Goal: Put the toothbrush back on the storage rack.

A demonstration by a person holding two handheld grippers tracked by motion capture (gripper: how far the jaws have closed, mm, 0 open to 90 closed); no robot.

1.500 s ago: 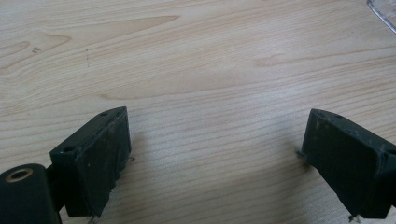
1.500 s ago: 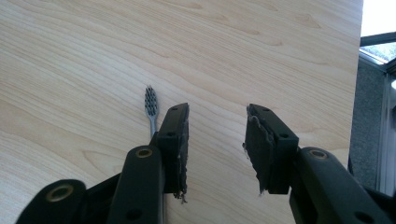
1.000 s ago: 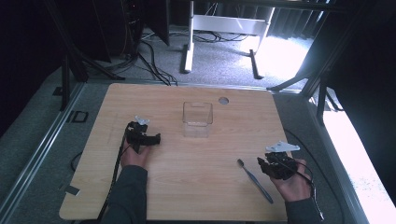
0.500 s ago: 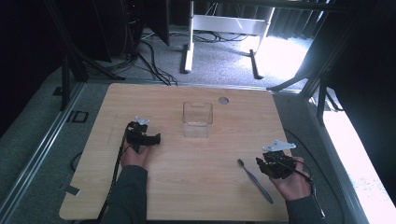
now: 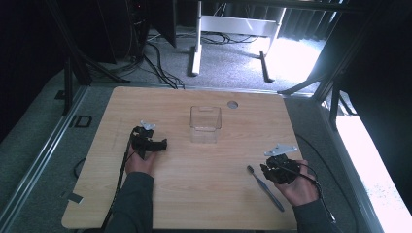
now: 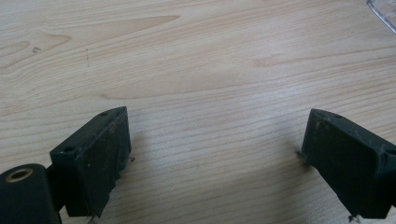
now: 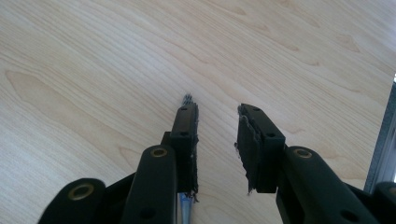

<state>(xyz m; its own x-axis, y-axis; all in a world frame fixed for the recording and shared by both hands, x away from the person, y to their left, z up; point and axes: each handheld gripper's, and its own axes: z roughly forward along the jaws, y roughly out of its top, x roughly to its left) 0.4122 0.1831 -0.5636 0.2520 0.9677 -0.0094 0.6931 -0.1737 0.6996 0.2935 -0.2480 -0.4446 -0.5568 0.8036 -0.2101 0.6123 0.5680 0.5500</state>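
Pale wood-grain counter [image 5: 194,194] with rounded corners, its surface smooth and matt, carrying three loose items. A toothbrush [image 5: 265,187], slim and dark-handled with a small bristled head, lies flat near the right end of the near edge, its head pointing toward the counter's middle and its handle running back toward the near right corner. The right tongs [image 5: 272,171], black and blocky with a grey three-cornered plate on top, sit low over the counter just beside the brush; in the right gripper view their two flat, rough-faced pads stand a narrow gap apart with bare wood between them, having just been closing, and the bristle tip [image 7: 187,99] peeks out past the left pad while the handle shows under it, so the brush lies beside the gap rather than in it; whether that pad touches the brush cannot be told. The left tongs [image 5: 151,144] rest toward the left half of the counter, well apart from the brush, their square black blocks spread wide over bare grain with nothing between them. A clear, thin-walled square container [image 5: 205,124] stands upright near the middle of the counter toward the far edge, between the two hands. A small round grey disc [image 5: 232,104] sits by the far edge. Cables [image 5: 311,179] trail from each hand toward the near edge.
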